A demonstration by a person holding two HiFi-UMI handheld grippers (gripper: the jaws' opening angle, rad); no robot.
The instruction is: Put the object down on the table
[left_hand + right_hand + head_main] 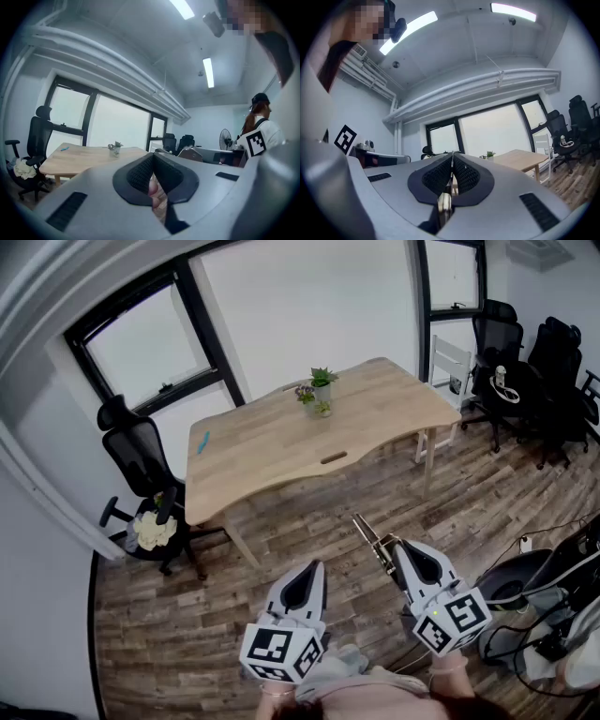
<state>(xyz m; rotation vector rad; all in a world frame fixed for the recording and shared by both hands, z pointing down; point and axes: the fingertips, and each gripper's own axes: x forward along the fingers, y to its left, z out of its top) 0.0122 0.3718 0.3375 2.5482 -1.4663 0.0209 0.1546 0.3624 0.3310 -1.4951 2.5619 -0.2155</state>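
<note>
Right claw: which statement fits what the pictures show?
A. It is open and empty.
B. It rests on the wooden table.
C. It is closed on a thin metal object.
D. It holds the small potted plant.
C: a thin metal object sticks out forward from the right claw, and the right gripper view shows the jaws pressed together on it, away from the wooden table.

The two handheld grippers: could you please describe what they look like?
Both the left gripper and the right gripper have pale grey, tapering shells with black ribbed pads inside the jaws. Each carries a white cube printed with black square markers at its rear.
</note>
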